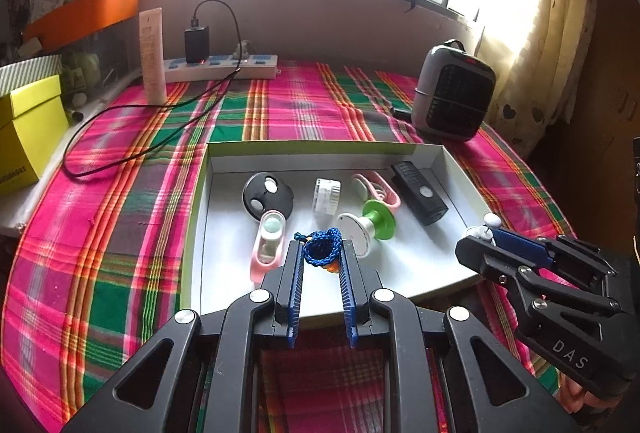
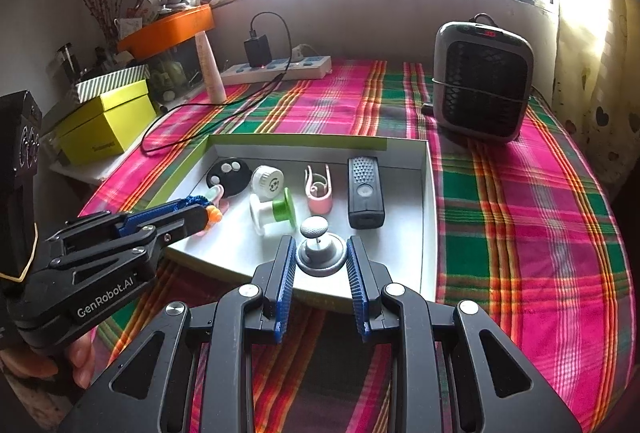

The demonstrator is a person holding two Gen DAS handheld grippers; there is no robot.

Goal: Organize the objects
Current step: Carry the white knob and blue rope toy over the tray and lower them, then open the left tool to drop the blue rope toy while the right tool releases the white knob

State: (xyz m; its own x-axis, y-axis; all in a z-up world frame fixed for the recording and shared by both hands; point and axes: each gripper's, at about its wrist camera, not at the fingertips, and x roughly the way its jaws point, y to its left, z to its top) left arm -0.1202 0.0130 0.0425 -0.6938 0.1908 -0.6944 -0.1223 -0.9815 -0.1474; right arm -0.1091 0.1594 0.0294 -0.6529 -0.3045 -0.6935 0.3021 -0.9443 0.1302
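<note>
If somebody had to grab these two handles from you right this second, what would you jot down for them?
Left tool: shut on a blue braided cord with an orange piece under it, held over the near part of the white tray.
Right tool: shut on a grey knob-shaped piece, over the tray's near edge.
Already in the tray: black round disc, white cap, pink clip, black remote, green-and-white spool, pink holder.
Left to do: set down both held items in the tray.
</note>
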